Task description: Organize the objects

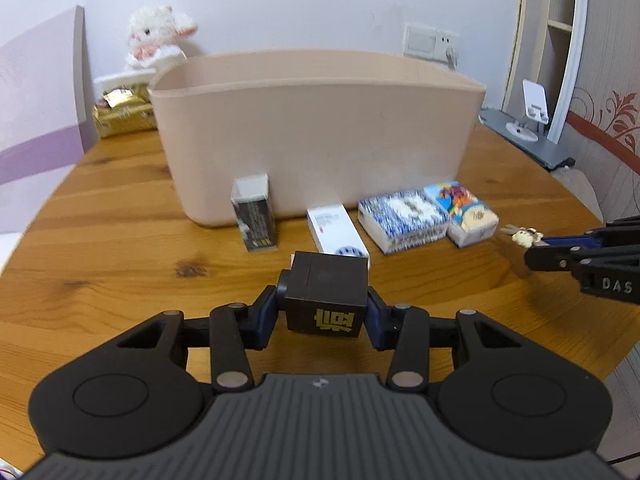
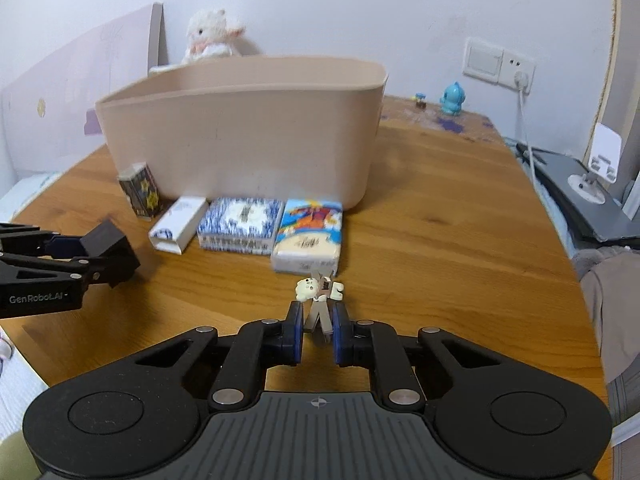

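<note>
A beige bin (image 1: 316, 128) (image 2: 240, 128) stands on the wooden table (image 1: 120, 280). My left gripper (image 1: 326, 312) is shut on a black box (image 1: 327, 296) with gold lettering, held above the table; both show in the right wrist view (image 2: 108, 252). My right gripper (image 2: 317, 324) is shut on a small hair clip with a bear charm (image 2: 318, 296), also seen in the left wrist view (image 1: 524, 236). In front of the bin lie a dark card box (image 1: 255, 212), a white box (image 1: 338, 232), a blue tissue pack (image 1: 402, 220) and a cartoon tissue pack (image 1: 464, 214).
A plush sheep (image 1: 154, 36) and gold packs (image 1: 122, 114) sit behind the bin at left. A grey laptop with a phone stand (image 2: 592, 188) is at the right edge. A blue figurine (image 2: 452, 98) stands by the wall socket (image 2: 498, 64).
</note>
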A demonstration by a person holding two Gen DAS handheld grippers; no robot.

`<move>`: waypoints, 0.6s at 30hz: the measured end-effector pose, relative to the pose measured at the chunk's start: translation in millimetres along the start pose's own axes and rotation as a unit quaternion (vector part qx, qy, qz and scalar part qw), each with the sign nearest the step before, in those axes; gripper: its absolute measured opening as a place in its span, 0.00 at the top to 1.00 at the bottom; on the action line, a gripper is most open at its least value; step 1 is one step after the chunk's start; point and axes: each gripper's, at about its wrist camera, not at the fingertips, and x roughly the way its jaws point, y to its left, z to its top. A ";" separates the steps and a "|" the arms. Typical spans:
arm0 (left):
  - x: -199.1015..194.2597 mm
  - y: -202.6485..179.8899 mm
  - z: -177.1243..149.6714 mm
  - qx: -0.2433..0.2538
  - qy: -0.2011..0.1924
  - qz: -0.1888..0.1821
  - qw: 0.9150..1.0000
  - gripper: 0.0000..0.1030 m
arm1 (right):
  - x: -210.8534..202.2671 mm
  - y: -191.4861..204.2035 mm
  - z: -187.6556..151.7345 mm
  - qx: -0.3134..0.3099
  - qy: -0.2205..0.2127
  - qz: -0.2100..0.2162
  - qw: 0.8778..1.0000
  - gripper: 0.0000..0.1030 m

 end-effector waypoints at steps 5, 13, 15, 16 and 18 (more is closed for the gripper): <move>-21.2 6.2 16.0 -0.004 -0.029 0.010 1.000 0.55 | -23.2 -2.0 18.9 0.000 -0.037 -0.001 0.999 0.87; -42.3 17.4 52.2 0.010 -0.072 0.034 0.997 0.55 | -42.7 -4.1 57.0 -0.004 -0.087 -0.009 0.996 0.87; -44.0 21.9 62.5 0.011 -0.079 0.038 0.996 0.55 | -44.6 -6.6 68.4 -0.004 -0.098 -0.010 0.995 0.87; -44.4 23.5 66.8 0.012 -0.083 0.041 0.996 0.55 | -45.5 -6.8 73.9 -0.004 -0.103 -0.011 0.995 0.87; -43.7 26.3 76.4 0.014 -0.090 0.052 0.994 0.55 | -45.6 -6.7 83.5 -0.005 -0.113 -0.012 0.994 0.87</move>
